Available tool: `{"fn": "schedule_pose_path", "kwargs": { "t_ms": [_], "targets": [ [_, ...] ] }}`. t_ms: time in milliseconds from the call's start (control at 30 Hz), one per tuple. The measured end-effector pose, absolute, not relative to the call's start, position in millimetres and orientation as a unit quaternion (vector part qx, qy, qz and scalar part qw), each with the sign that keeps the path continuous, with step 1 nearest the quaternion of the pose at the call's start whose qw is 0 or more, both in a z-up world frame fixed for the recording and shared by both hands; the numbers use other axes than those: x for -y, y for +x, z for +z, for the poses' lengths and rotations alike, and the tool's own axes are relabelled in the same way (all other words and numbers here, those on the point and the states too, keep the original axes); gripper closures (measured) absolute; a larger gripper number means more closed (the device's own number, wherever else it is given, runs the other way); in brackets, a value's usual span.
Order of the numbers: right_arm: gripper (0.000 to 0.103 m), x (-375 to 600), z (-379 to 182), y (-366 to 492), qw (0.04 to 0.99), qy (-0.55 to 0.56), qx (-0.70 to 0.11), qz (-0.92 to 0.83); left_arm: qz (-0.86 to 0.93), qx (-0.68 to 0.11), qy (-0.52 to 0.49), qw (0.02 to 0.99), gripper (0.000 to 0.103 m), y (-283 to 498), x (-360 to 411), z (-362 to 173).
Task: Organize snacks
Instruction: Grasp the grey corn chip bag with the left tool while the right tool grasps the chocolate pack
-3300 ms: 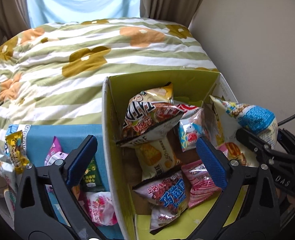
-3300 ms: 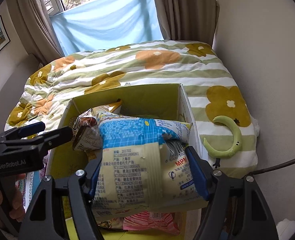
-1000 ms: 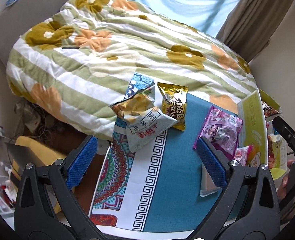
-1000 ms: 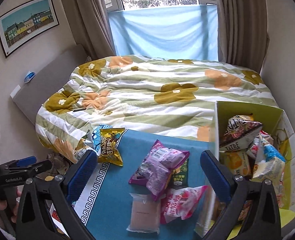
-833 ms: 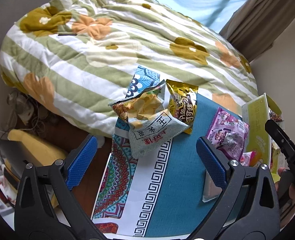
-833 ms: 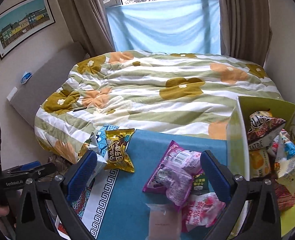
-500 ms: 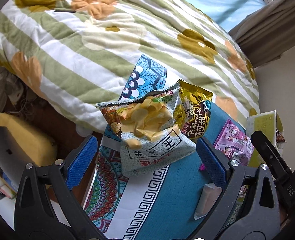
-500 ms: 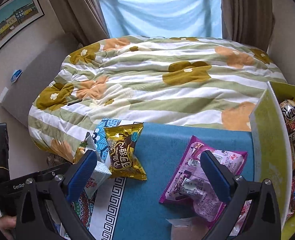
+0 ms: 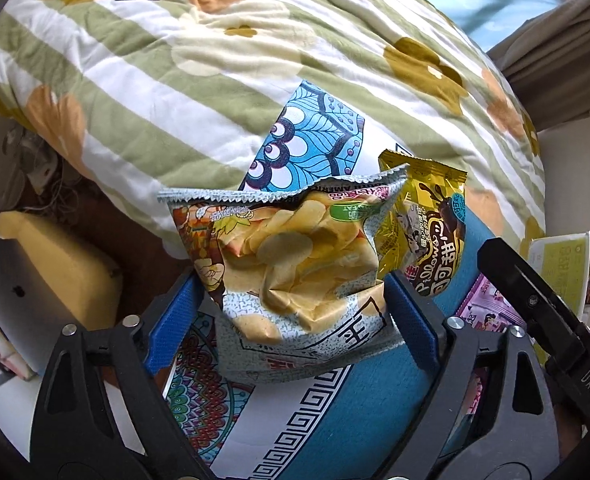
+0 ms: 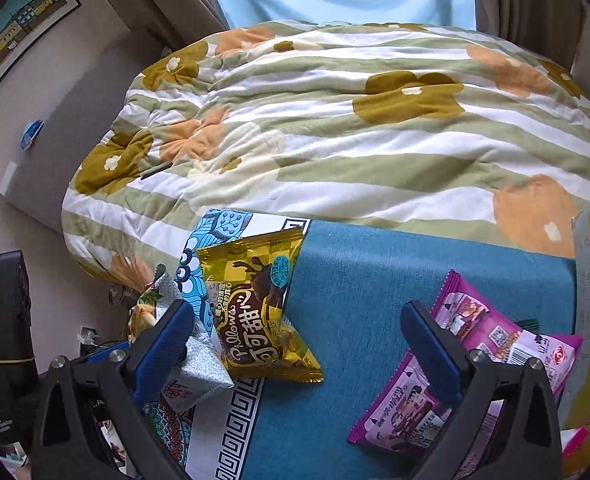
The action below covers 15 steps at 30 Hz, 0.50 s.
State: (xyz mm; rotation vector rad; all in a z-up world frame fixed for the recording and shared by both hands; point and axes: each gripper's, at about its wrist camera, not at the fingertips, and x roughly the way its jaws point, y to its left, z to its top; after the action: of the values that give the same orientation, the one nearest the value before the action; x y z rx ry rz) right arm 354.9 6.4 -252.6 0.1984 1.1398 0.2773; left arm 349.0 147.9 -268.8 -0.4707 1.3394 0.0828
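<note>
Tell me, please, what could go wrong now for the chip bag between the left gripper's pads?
The left gripper has just been closing on the chip bag, which is already crumpled; a harder squeeze could crush the chips. The bag lies near the mat's edge, so it could slide off. The gold bag touches it and may be dragged along.

Crumpled chip bag (image 9: 295, 264) beside gold packet (image 9: 431, 232) — both on mat (image 9: 395, 400).
</note>
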Motion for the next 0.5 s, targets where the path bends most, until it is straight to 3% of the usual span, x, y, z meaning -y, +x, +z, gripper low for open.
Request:
{"fn": "schedule_pose_path", "kwargs": {
  "t_ms": [67, 300, 367, 500],
  "targets": [
    [0.000, -11, -258, 358, 0.824, 0.085, -0.543, 0.137, 0.038, -0.620, -0.215, 0.754, 0.025, 350, -148, -275],
    [0.007, -20, -271, 369, 0.811, 0.070, -0.559, 0.160, 0.031, -0.610, -0.213, 0.762, 0.029, 345, -148, -275],
    [0.015, -26, -275, 369, 0.806, 0.064, -0.564, 0.170, 0.030, -0.610, -0.207, 0.764, 0.029, 344, -148, -275],
    [0.019, -33, -279, 371, 0.799, 0.054, -0.570, 0.183, 0.033, -0.609, -0.204, 0.766, 0.030, 342, -149, -273]
  ]
}}
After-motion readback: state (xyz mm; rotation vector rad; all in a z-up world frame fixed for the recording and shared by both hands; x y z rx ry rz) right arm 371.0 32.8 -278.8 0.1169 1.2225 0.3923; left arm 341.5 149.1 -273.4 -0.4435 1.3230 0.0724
